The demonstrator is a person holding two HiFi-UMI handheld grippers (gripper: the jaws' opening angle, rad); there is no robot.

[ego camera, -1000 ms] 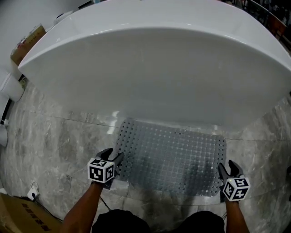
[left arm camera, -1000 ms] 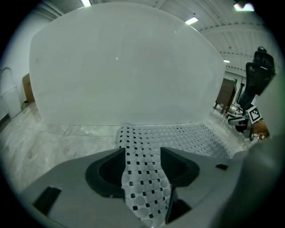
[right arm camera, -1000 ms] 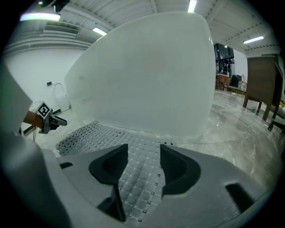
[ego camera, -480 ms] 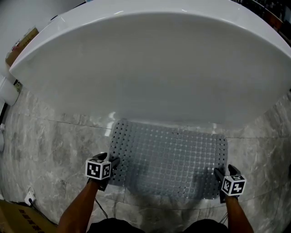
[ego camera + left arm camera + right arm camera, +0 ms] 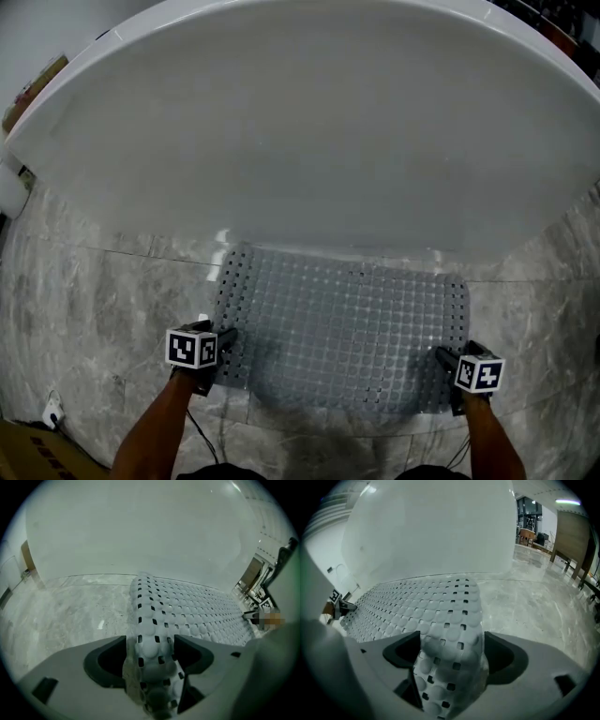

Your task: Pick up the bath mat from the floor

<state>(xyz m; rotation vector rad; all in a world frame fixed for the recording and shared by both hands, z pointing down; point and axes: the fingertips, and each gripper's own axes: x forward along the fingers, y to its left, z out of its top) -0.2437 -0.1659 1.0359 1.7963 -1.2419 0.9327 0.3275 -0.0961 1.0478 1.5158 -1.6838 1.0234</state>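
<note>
Grey perforated rubber, the bath mat (image 5: 342, 328) lies on the marble floor (image 5: 94, 300), its far edge close under the bulge of the white bathtub (image 5: 309, 122). The left gripper (image 5: 223, 337) is at the mat's near left corner and the right gripper (image 5: 442, 358) at its near right corner. Both have just been opening their jaws, which now stand wide apart with a strip of the mat's side edge between them. Nothing is clamped yet.

The likely trouble is a shallow bite. If the jaws close on only the thin lip, the soft rubber could slide out as it rises. A mat like this may also cling to smooth stone, so a quick pull could tear one corner free. Raising one side ahead of the other would let the sheet sag and fold.

The mat's underside is hidden. So is the point where the jaw tips meet the floor, and I cannot tell whether either corner already curls up off the stone. The tub's overhang shades the far edge, and both forearms are cut off at the near border of the head view.
</note>
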